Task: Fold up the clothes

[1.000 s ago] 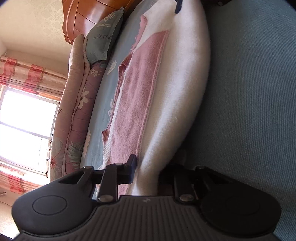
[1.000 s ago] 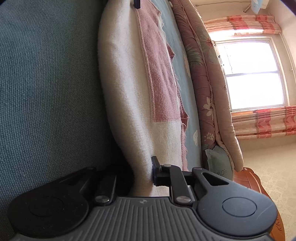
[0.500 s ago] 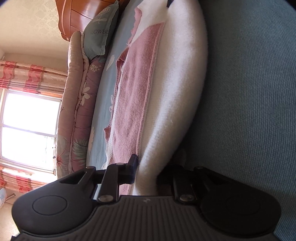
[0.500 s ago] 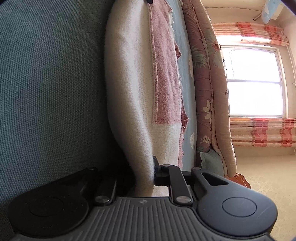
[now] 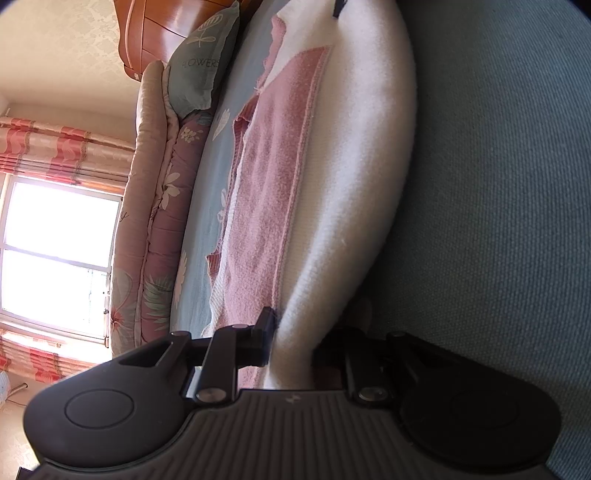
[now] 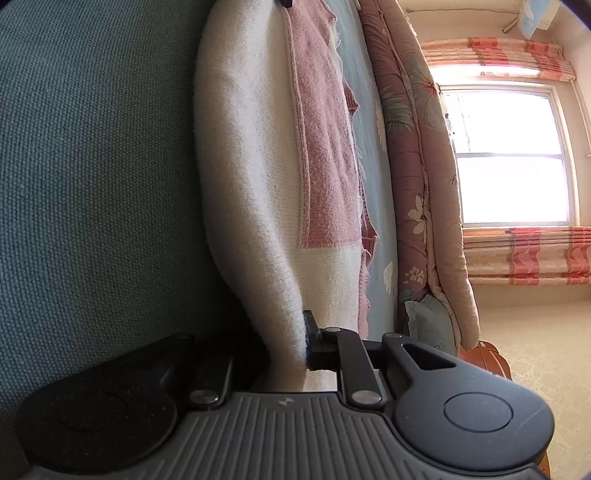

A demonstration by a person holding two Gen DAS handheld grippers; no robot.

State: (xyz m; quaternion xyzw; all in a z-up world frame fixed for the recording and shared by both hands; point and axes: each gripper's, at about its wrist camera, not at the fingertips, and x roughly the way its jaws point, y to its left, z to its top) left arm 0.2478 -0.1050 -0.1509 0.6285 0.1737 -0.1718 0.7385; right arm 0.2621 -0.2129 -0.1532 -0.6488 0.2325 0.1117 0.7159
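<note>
A cream knitted sweater point(image 5: 354, 155) with a pink panel point(image 5: 273, 199) lies on the bed, its near edge raised in a rounded fold. My left gripper point(image 5: 295, 343) is shut on one end of that fold; one finger point(image 5: 265, 332) shows and the other is hidden under the cloth. At the fold's other end, my right gripper point(image 6: 284, 347) is shut on the sweater point(image 6: 251, 155), with one finger point(image 6: 312, 343) pressing the cream knit. Each view catches the other gripper's dark tip at the top edge.
Teal-green woven cloth point(image 5: 498, 206) covers the bed on the near side of the sweater. Beyond it lie a light blue floral sheet point(image 5: 207, 192), a rolled pink floral quilt point(image 5: 155, 221), a teal pillow point(image 5: 199, 62) and a wooden headboard point(image 5: 162, 26). A bright window point(image 6: 509, 158) has striped curtains.
Both views have swayed a little. Each gripper stays on its end of the fold, and the sweater has not visibly shifted.
</note>
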